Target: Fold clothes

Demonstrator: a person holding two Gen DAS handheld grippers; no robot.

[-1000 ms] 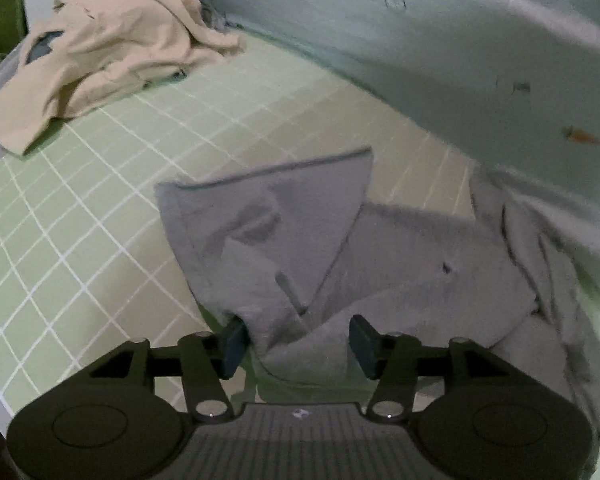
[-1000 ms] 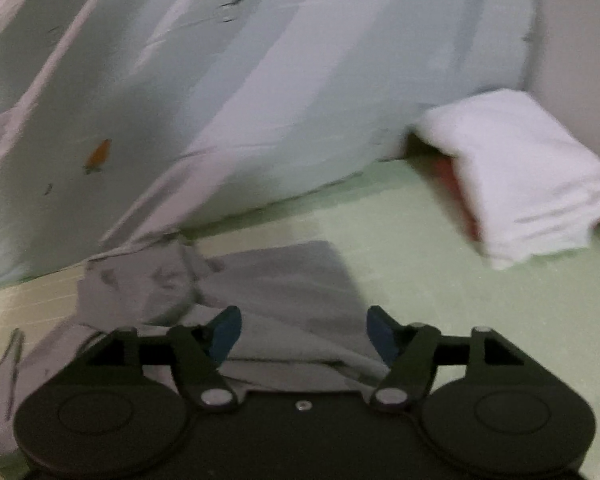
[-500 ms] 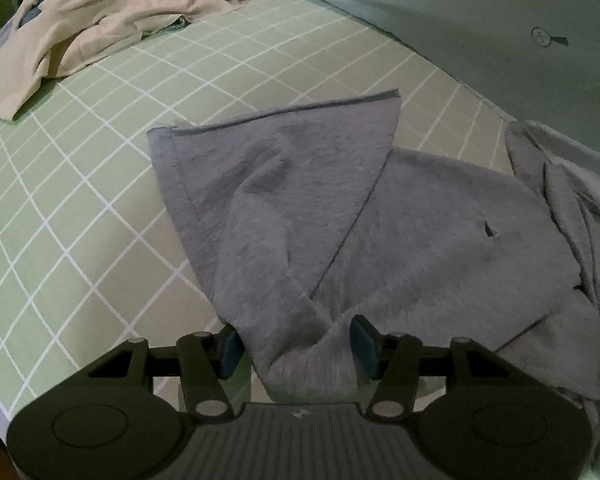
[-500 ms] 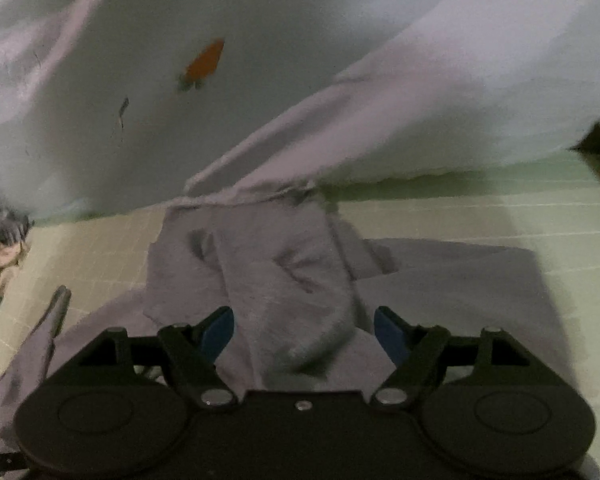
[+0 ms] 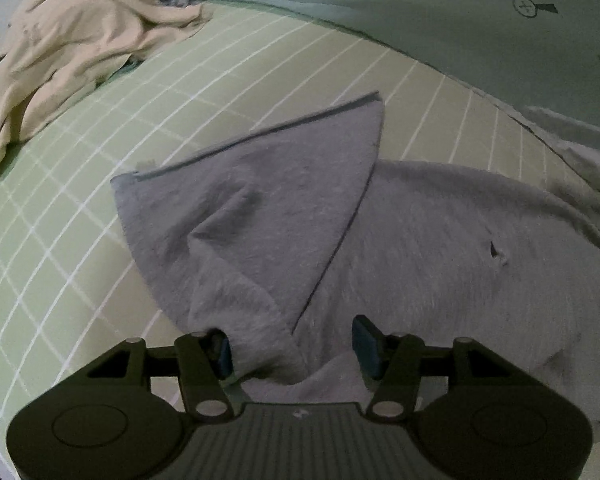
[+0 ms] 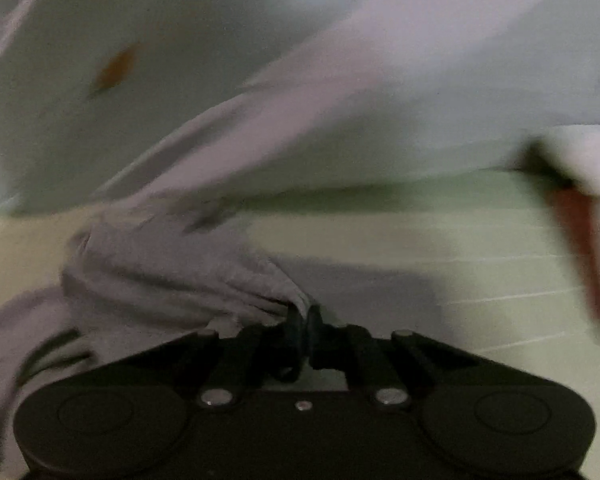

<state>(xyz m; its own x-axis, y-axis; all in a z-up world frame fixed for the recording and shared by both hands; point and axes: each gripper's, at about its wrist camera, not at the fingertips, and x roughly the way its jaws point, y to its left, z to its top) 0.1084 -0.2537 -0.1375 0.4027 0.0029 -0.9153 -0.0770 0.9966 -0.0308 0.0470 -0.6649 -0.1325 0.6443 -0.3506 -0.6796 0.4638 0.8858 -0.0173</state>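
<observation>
- My left claw point(image 5: 292, 344) is spread wide, with the grey garment point(image 5: 420, 240) bunched between its fingers, not pinched.
- My right claw point(image 6: 304, 320) is pressed together, pinching a gathered fold of that garment point(image 6: 172, 272).
- The garment lies rumpled on the green checked bed sheet point(image 5: 80, 220), one flap turned over: partly folded at best.
- A beige garment point(image 5: 72, 52) sits crumpled at the far corner, unfolded.

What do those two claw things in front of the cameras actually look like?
Both look alike. The left claw has a dark, near-black body with two round discs at its sides, a ribbed grey middle panel, silver pivot screws and blue pads on its fingers. The right claw has the same dark body, discs and silver screws, with a small reddish dot at its centre. No cables, hands or sleeves show.
</observation>
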